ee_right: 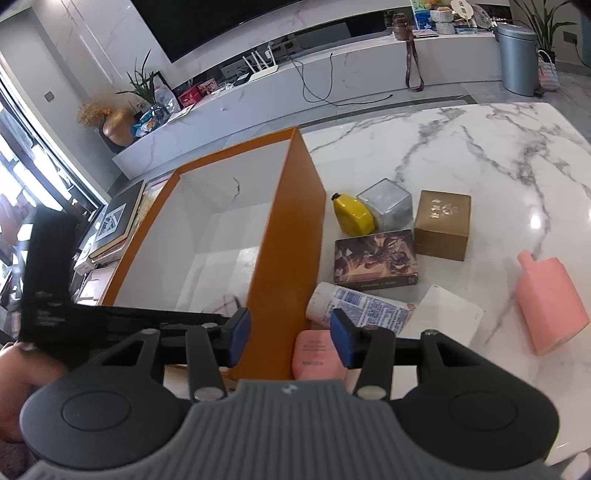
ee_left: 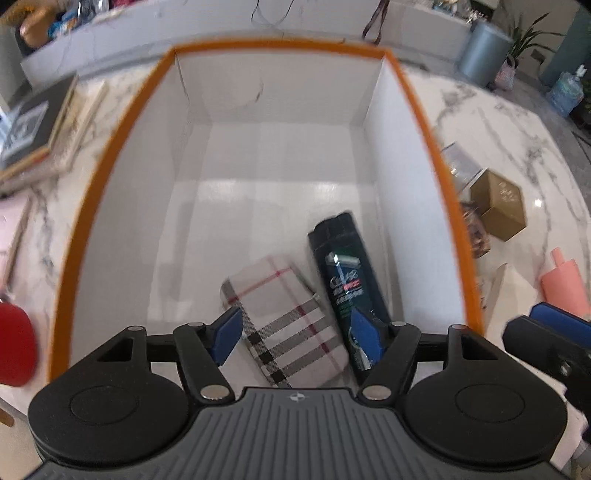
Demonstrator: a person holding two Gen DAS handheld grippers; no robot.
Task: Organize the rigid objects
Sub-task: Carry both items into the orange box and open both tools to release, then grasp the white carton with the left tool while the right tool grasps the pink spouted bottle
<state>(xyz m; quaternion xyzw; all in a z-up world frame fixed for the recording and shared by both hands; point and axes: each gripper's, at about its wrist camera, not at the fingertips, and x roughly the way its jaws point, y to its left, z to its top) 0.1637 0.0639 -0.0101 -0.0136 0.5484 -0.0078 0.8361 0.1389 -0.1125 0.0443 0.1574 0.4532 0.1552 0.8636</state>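
Plaid case and dark shampoo bottle in the orange-rimmed box

The plaid case (ee_left: 291, 321) and shampoo bottle (ee_left: 345, 280) lie side by side at the near right of the box (ee_left: 110, 177); its far floor is bare. Left gripper (ee_left: 295, 332) and right gripper (ee_right: 290, 332) are both spread, holding nothing.

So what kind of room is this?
Most likely a home living room: a large dark wall-mounted TV screen, a long white marble media console under it, and a green potted plant.
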